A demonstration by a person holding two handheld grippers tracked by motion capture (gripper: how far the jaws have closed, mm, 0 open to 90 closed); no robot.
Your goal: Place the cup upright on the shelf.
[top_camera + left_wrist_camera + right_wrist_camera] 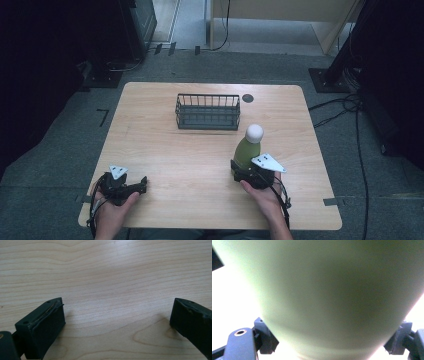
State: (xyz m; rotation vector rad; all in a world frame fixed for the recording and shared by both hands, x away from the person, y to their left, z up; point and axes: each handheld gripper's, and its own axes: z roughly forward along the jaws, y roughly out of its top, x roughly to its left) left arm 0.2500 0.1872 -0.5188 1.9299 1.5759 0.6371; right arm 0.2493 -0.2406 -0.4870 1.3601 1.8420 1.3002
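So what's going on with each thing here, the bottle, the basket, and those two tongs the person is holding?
Green bottle: upright on the table, white cap on, gripped low on its body.
Wire basket: upright at the far side, empty, untouched.
Right tongs: closed on the bottle, a jaw on each side of it.
Left tongs: open, jaws wide apart, nothing between them, low over bare wood.

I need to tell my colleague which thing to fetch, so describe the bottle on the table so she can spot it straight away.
On the wooden table, look to the near right, in front of the black wire basket. The bottle stands upright there between the jaws of the right gripper. It is the one olive-green thing with a rounded white cap.
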